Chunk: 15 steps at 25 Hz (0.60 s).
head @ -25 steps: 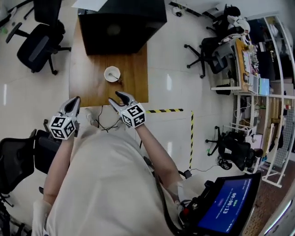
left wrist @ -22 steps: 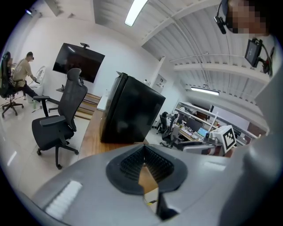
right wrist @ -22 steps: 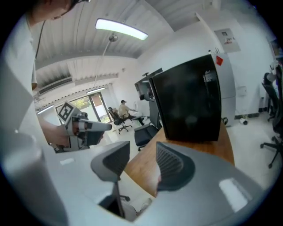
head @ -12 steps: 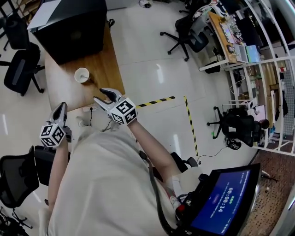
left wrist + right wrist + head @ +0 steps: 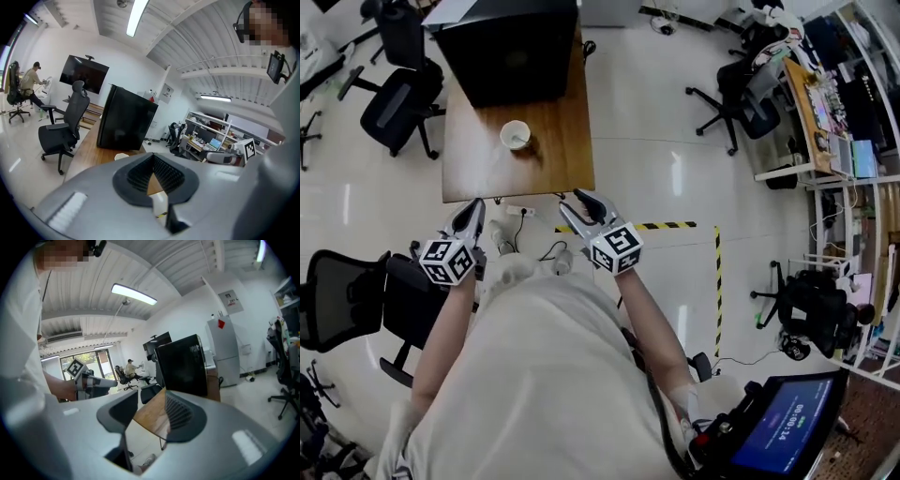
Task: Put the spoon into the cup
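On the brown wooden table [image 5: 478, 173], the white round cup [image 5: 515, 134] is sitting with the metal spoon [image 5: 521, 142] inside, well apart from both grippers. I am seeing the left gripper [image 5: 472, 206] pinched together, empty. The right gripper [image 5: 574, 202] jaws are apart and closing on nothing.

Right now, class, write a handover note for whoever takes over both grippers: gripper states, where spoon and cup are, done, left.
Left gripper: shut, empty.
Right gripper: jaws apart, closing, nothing between them.
Both are short of the wooden table.
Cup stands on it before the black box; a thin shape inside looks like the spoon, too small to confirm.
Done: apparently the placing.
Left: check up close.
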Motion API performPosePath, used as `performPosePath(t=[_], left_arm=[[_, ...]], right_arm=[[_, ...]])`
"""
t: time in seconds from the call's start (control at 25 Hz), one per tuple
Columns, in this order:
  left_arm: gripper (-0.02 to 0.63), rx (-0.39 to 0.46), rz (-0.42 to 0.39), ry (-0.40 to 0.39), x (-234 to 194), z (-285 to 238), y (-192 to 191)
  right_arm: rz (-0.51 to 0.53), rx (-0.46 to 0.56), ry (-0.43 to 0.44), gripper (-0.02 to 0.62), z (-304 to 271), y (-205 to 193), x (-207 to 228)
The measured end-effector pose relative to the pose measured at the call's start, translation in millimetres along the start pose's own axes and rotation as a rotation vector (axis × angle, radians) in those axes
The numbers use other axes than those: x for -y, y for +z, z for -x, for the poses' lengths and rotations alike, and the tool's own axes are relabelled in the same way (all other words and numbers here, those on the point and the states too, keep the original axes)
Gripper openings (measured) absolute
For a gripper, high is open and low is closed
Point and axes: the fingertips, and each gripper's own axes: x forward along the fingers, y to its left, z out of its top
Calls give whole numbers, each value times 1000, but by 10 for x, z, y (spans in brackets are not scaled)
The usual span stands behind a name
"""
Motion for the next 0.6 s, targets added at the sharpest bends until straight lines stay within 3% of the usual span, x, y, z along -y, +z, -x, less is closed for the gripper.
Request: performPosePath(t=[0.28,0.6], left_arm=[[0,12,26,118,-3,417,-293],[0,34,33,193,-65,736,-366]], right_arm=[[-35,-16,-5,173,347,-305,106],[-44,-28,-16,170,391,-439,124]])
